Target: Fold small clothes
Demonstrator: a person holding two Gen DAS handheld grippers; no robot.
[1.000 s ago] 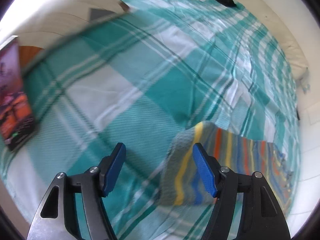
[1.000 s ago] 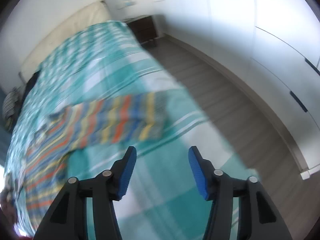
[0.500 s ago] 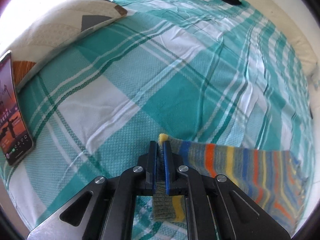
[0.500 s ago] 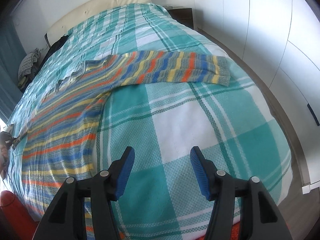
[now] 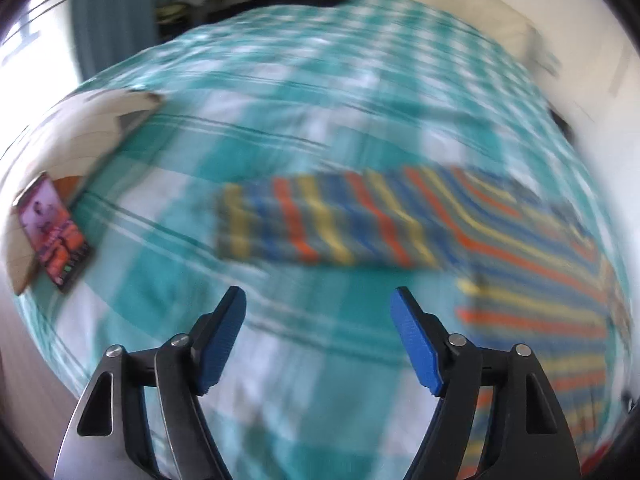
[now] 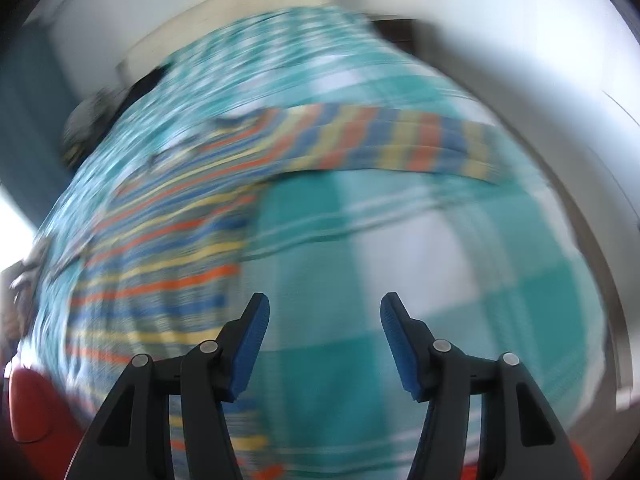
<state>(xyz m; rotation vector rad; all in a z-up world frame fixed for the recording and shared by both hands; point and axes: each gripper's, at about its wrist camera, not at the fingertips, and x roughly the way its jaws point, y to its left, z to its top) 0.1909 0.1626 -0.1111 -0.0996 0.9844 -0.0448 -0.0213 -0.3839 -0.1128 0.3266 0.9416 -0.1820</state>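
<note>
sweater: striped sweater (image 5: 500,232) spread flat on the bed (image 5: 320,120)
left sleeve: ahead of left claw (image 5: 318,338), long axis crosswise
left claw: jaws just opened, empty
right claw (image 6: 324,344): open, empty

The bedspread (image 5: 168,280) is a plaid of teal and white squares, ruled with thin darker green and white lines. On it lies the striped sweater (image 5: 520,264), banded in orange, yellow, blue and grey-green; its sleeve (image 5: 320,224) shows the same bands running crosswise. At nine o'clock in the left wrist view a phone (image 5: 52,232) glows pink, purple and orange, beside a cream pillow (image 5: 80,132) with an orange patch. A dark teal curtain (image 5: 112,20) hangs at eleven o'clock. Both grippers have black frames with bright blue pads (image 6: 250,344).
</note>
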